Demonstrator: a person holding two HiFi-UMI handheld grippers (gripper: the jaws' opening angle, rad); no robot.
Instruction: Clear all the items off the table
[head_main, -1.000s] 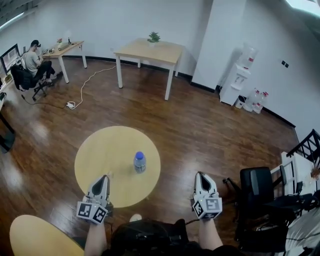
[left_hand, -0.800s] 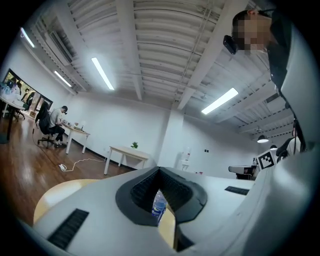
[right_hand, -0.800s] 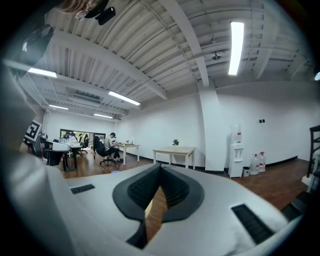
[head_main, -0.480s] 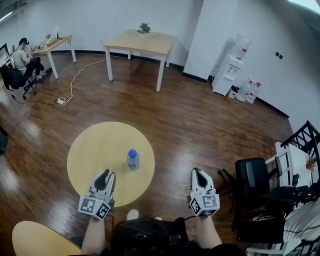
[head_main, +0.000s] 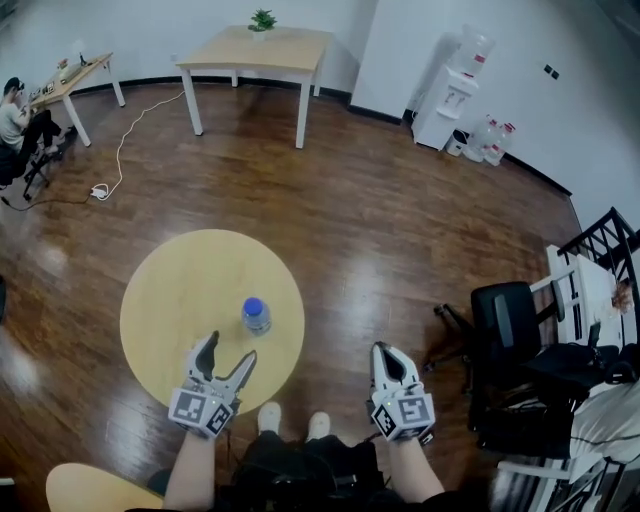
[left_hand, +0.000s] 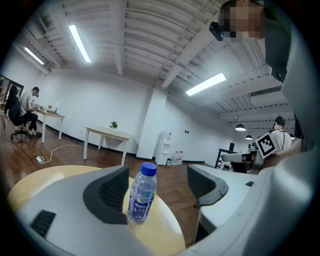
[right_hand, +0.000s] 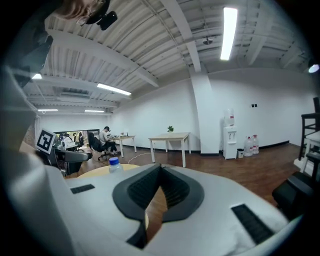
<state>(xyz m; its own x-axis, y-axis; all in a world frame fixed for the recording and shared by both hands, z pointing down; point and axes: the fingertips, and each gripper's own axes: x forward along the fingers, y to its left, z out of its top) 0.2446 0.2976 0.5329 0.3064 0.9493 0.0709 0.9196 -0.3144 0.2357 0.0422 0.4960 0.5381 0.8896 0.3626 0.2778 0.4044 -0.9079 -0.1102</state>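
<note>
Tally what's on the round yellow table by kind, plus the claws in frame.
Water bottle, blue cap: 1
Claws: 2 (left claw opening, nothing in it, bottle just ahead; right claw shut, empty)
Total: 3

**One bottle standing on your round table**

You are looking down at a round yellow table (head_main: 170, 300), which is standing on the dark wooden floor (head_main: 400, 230). A clear water bottle (head_main: 256, 315) with a blue cap is standing upright on the tabletop, right of the middle and well inside the rim.
</note>
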